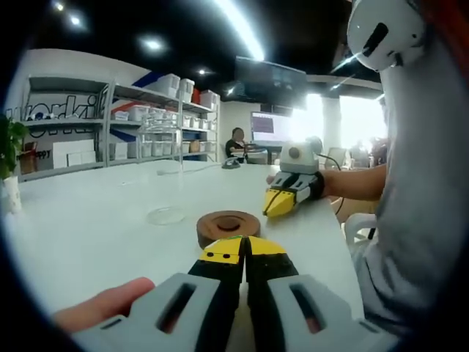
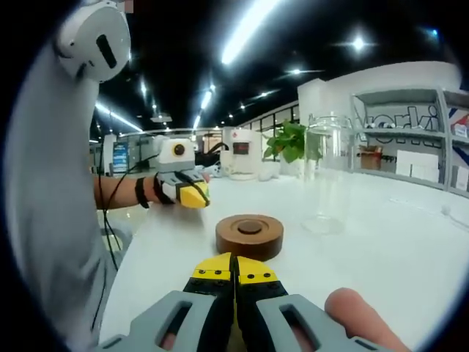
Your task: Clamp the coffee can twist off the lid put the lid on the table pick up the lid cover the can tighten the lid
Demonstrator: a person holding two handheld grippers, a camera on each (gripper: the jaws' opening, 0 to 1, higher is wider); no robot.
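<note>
In the left gripper view the left tool [image 1: 245, 253] rises from the bottom with its yellow-tipped jaws pressed together on nothing, and just past the tips the brown round lid [image 1: 228, 226] lies flat on the white tabletop [image 1: 95, 220]. Beside the lid, toward the shelves, sits a faint clear disc [image 1: 167, 215] that could be the base of the glass can, though the glass above it is too transparent here to make out. The right gripper view gives what that view lacks: the clear can [image 2: 329, 172] stands upright and uncapped on the tabletop [image 2: 396, 235], near the lid [image 2: 249, 235] but apart from it, with a potted green plant [image 2: 291, 141] behind it. There the right tool [image 2: 234, 270] is likewise closed and empty, its tips just short of the lid. Each view catches the other tool across the lid: the right tool [image 1: 282, 200] with a forearm behind it, and the left tool [image 2: 190, 192] on a wrist with a dark strap. A fingertip [image 1: 102, 306] edges the left view's bottom, another [image 2: 357, 309] the right's. Storage racks [image 1: 157, 117] with white bins line the far wall, and a seated person [image 1: 236, 144] is small and indistinct beyond the tabletop. A grey sleeve [image 1: 425, 205] fills one side.
</note>
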